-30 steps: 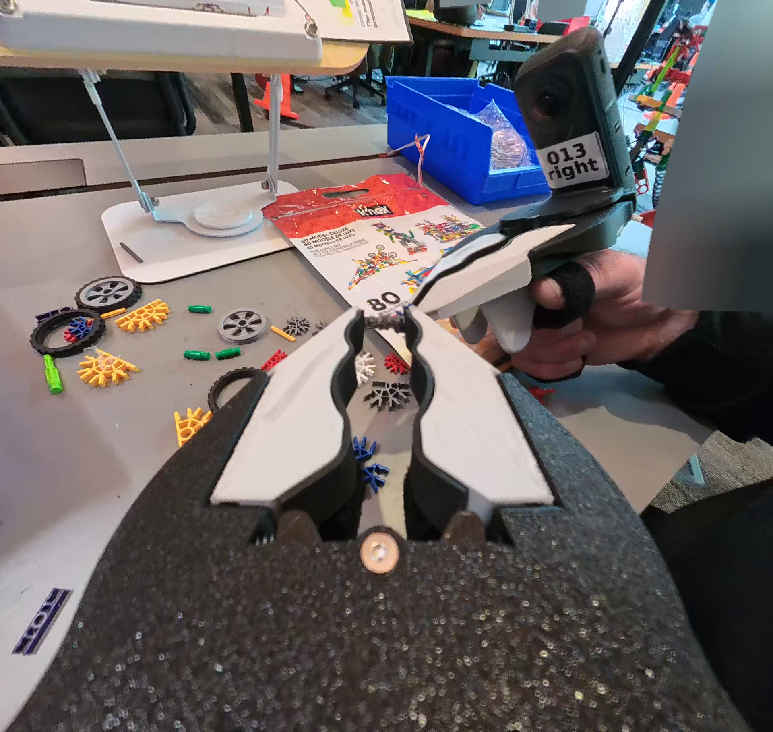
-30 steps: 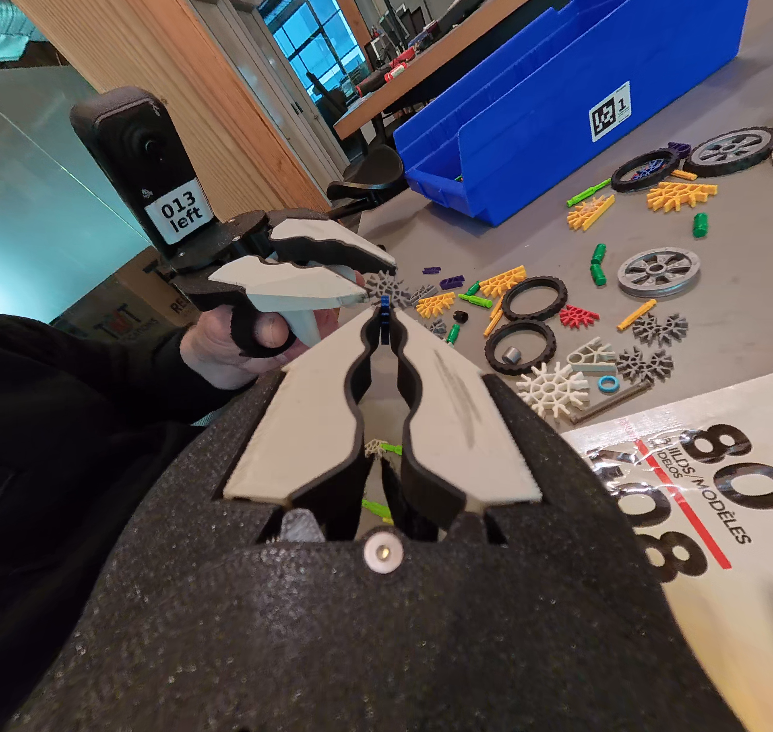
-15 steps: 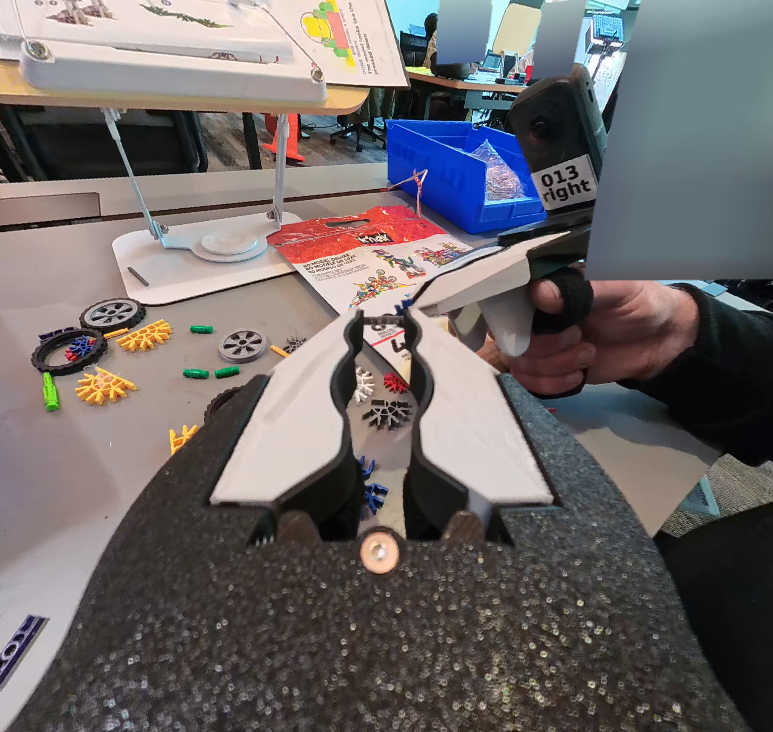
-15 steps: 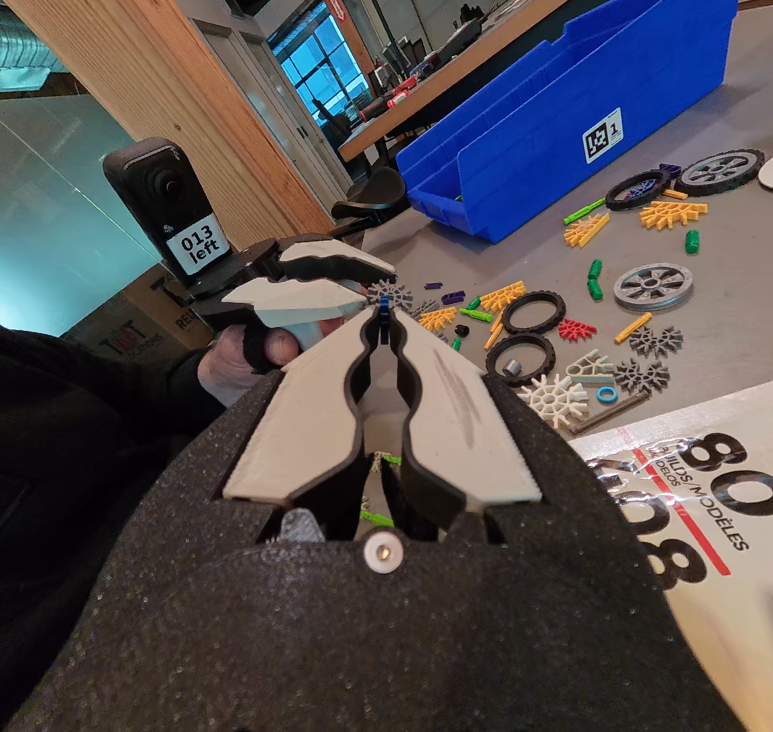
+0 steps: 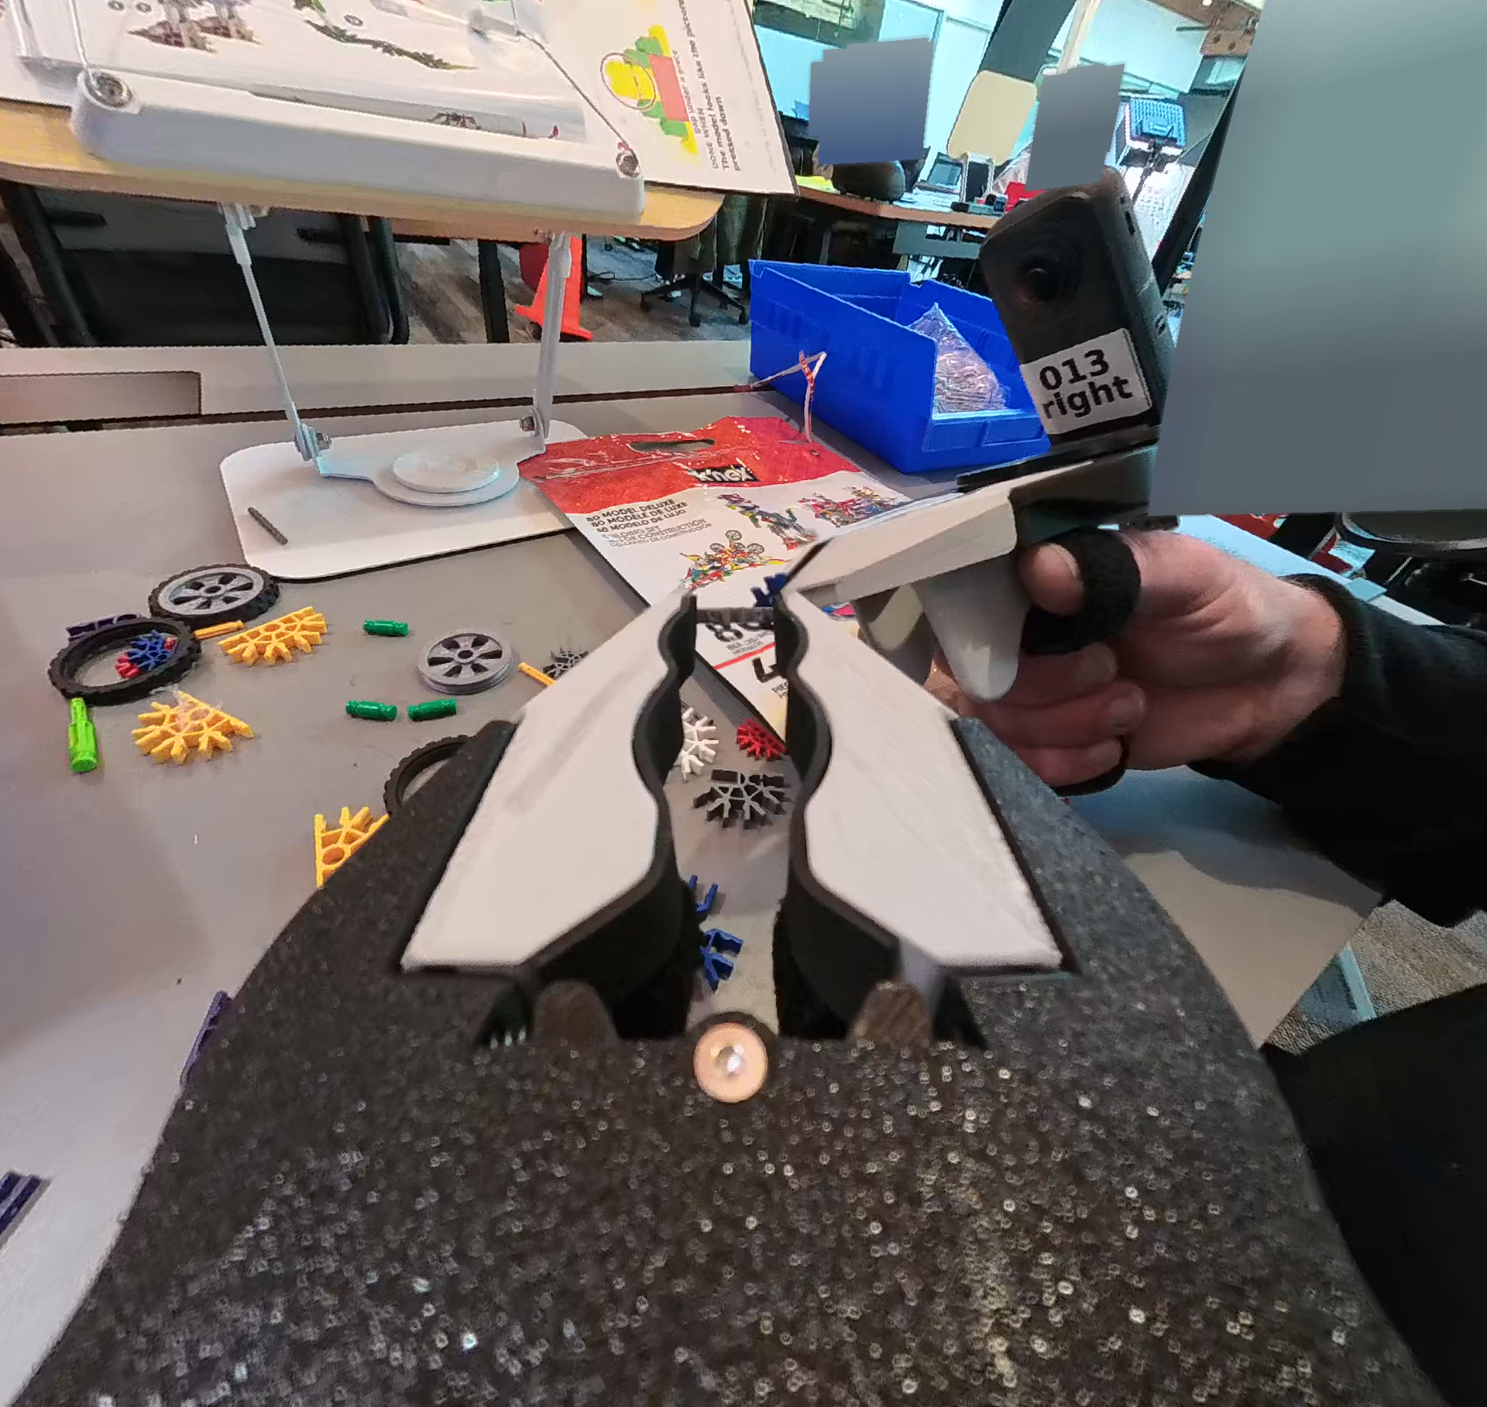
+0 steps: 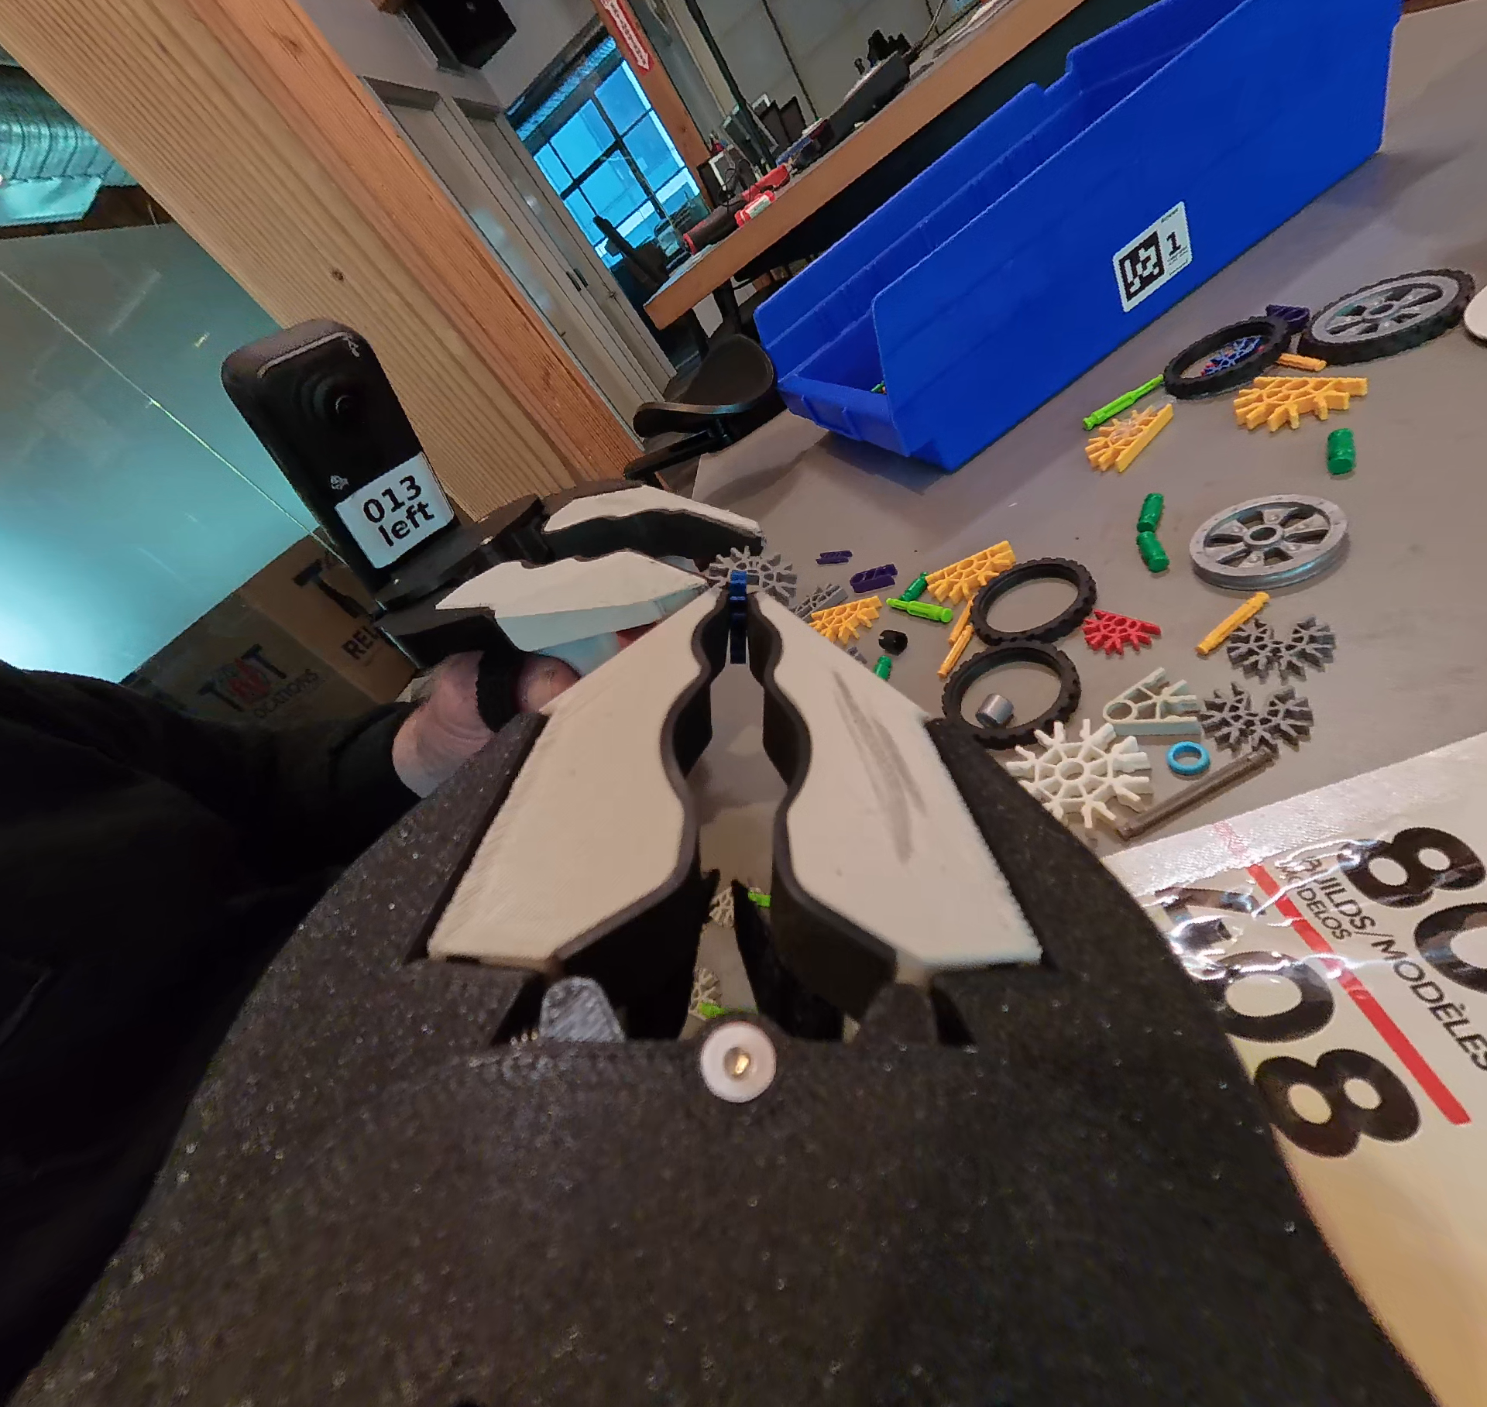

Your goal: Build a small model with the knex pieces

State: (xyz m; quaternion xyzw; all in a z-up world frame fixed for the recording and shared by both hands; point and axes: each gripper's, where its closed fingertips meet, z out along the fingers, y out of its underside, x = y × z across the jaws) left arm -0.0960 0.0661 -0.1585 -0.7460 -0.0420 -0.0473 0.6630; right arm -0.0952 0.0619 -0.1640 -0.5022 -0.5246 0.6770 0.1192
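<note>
Grey snowflake connector [image 6: 752, 568] sits clamped flat in the left gripper [image 5: 734, 614], above the table [image 5: 241, 845]. Only the right wrist view shows its spokes. Right gripper [image 6: 736, 616] pinches a blue piece [image 6: 737, 612] edge-on, touching the connector. Loose parts lie below.

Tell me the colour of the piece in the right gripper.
Blue piece, clearest in the right wrist view.

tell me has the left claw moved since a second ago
Yes. In its own view the left claw has tilted up: the white stand base and blue bin sit lower in frame, and more of the raised instruction board shows.
</note>
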